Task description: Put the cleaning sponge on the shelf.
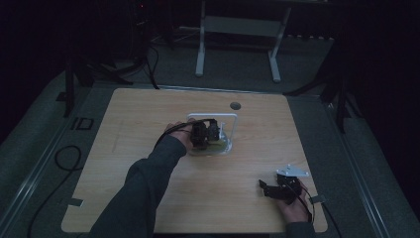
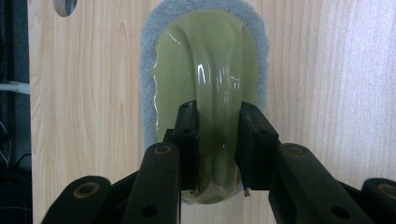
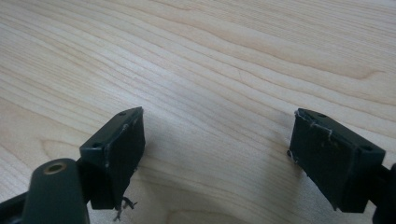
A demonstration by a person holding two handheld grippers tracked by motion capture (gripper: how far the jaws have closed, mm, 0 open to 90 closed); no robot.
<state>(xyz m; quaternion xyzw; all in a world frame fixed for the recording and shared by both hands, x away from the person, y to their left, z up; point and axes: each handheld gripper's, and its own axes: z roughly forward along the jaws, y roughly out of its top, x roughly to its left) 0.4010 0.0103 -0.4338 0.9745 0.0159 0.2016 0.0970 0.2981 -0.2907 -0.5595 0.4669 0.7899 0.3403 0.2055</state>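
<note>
A pale green scrubber point(image 2: 205, 60) with a grey sponge rim lies flat on the wooden table point(image 1: 148, 119). My left gripper point(image 2: 218, 111) is shut on its raised handle ridge, one black pad on each side. In the high view the left gripper point(image 1: 207, 133) sits at the table's centre over the scrubber point(image 1: 221, 147), beside a white frame point(image 1: 234, 122). My right gripper point(image 1: 266, 188) rests near the front right corner, held by a hand. Its jaws point(image 3: 219, 135) stand wide open above bare wood with nothing between them.
A round hole point(image 1: 235, 105) pierces the tabletop behind the white frame and shows as the hole point(image 2: 65, 4) in the left gripper view. A white stand point(image 1: 237, 29) is on the floor beyond the table. A black cable point(image 1: 64, 158) loops on the floor at left.
</note>
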